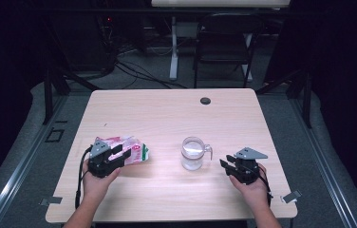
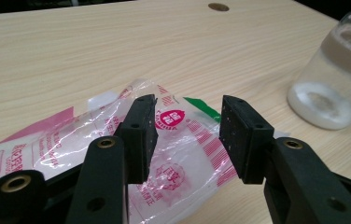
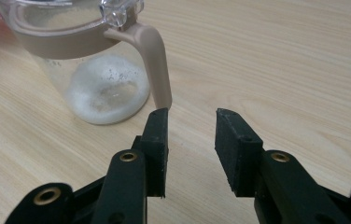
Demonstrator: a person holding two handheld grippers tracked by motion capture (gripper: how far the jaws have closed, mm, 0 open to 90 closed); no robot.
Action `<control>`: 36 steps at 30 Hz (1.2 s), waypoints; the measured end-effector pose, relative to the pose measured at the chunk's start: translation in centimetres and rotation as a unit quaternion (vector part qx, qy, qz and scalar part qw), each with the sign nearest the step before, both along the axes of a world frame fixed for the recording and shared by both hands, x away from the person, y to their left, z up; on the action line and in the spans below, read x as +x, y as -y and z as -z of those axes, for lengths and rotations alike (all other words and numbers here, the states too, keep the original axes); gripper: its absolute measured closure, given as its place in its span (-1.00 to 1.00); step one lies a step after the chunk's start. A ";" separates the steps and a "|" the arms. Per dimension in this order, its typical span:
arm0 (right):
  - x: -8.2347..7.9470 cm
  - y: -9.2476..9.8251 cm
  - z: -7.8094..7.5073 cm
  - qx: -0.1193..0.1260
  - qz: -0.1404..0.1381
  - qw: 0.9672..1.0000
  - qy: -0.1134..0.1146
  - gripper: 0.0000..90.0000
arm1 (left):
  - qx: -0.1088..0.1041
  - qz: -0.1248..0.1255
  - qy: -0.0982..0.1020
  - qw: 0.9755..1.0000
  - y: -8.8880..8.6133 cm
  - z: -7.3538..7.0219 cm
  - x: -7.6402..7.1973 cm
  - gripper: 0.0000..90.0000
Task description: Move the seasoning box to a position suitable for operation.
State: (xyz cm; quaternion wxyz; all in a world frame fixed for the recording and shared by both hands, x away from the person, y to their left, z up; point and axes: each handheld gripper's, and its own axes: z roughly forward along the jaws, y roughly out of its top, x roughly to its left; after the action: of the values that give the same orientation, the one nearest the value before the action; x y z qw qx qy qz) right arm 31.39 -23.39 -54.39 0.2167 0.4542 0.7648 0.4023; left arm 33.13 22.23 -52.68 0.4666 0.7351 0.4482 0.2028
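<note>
We are holding a gripper in each hand over the wooden table [image 1: 167,109], forearms coming in from the near edge. Our left gripper [image 1: 119,153] is hovering above a crinkled plastic bag [image 1: 131,151] printed in pink and white, with a strip of green at one corner. The bag is lying flat on the left part of the table, well apart from the jar. In the left gripper view the bag [image 2: 178,140] is spreading out beneath the left gripper [image 2: 187,137] — its jaws are standing apart, released, with the clear film showing in the gap between them, and the pads are not pinching it. Whether a jaw tip is brushing the film we cannot tell.

Our right gripper [image 1: 227,166] is resting low on the right part of the table, pointing toward a clear lidded jar [image 1: 193,153] that is standing upright near the middle. In the right gripper view the jar [image 3: 99,79] is showing a beige band under its lid, a beige handle [image 3: 157,65] curving down its side, and a layer of white powder at the bottom. The right gripper [image 3: 192,149] is waiting just short of that handle — jaws parted, nothing between them but bare wood.

A dark round grommet [image 1: 205,100] is sitting near the far edge of the table.
</note>
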 end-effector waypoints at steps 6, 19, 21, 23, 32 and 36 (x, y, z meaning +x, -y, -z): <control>0.2 -0.5 0.3 -0.014 -0.007 1.000 -0.008 0.49 | 0.008 0.000 0.010 1.000 -0.1 -0.2 -0.4 0.24; 1.6 -1.7 0.6 -0.013 -0.019 1.000 -0.014 0.47 | -0.056 -0.029 -0.025 0.998 -2.6 -0.1 -1.4 0.36; 2.0 -2.1 0.6 -0.014 -0.023 1.000 -0.015 0.47 | -0.054 -0.033 -0.024 0.998 -2.9 -0.1 -1.7 0.36; 2.4 -2.5 0.6 -0.011 -0.025 1.000 -0.013 0.47 | -0.050 -0.038 -0.025 0.998 -3.3 -0.1 -2.1 0.37; 4.1 -4.0 0.9 -0.024 -0.034 0.999 -0.030 0.57 | -0.046 -0.061 -0.019 0.997 -4.7 -0.2 -3.8 0.40; 4.7 -4.4 1.1 -0.031 -0.036 0.998 -0.036 0.60 | -0.046 -0.066 -0.019 0.997 -5.0 -0.2 -4.2 0.40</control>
State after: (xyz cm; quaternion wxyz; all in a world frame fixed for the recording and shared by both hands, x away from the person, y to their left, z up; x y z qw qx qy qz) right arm 36.05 -18.95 -55.50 0.1882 0.4333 0.8000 0.3699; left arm 28.96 27.27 -52.49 0.4769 0.6850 0.5139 0.1981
